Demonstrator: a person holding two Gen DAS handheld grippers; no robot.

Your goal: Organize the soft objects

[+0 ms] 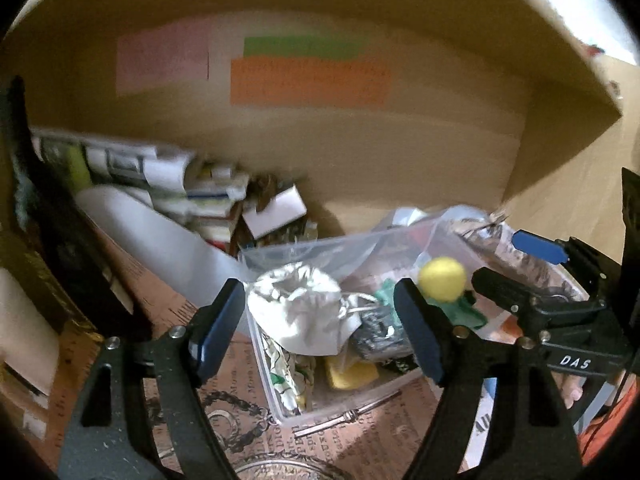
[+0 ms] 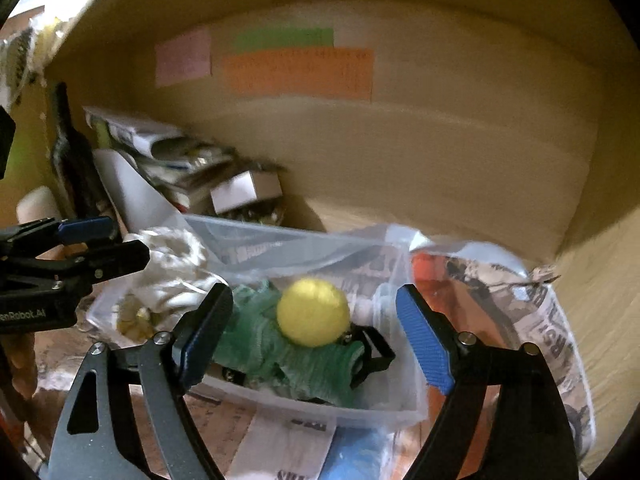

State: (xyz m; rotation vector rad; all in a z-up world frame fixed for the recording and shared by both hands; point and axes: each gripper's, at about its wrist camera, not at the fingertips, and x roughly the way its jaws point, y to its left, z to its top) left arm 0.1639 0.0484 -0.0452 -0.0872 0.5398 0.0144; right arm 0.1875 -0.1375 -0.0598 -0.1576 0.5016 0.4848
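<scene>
Two grippers hovering over one clear plastic bin [image 1: 276, 380] [image 2: 312, 404], both with fingers spread apart and gripping nothing. Left gripper [image 1: 320, 328], seen from its own camera, straddling the near-left part of the bin, blue pads framing a crumpled white cloth [image 1: 296, 312] [image 2: 172, 264] at the bin's left end. Right gripper [image 2: 316, 336] straddling the middle of the bin, framing a yellow ball [image 2: 313, 312] [image 1: 442, 279] resting on a rumpled green cloth [image 2: 280, 356] [image 1: 460, 312]. Ball and green cloth lying inside the bin, touching each other; a black strap [image 2: 376, 350] showing just beside the green cloth. Yellow sponge-like piece [image 1: 352, 374] and a dark bundle [image 1: 380, 338] sitting lower in the bin, near the white cloth. Clear plastic bag [image 2: 480, 264] [image 1: 360, 248] lying against the far side of the bin. Bin resting on a surface covered with printed newspaper-pattern sheet [image 1: 360, 440] [image 2: 552, 320]. Cardboard wall [image 1: 360, 152] [image 2: 440, 152] standing behind, carrying pink, green and orange paper labels [image 1: 308, 80] [image 2: 296, 70], text too blurred for reading. Stack of papers and small boxes [image 1: 208, 192] [image 2: 192, 176] piled at the left rear, well apart from the bin.
</scene>
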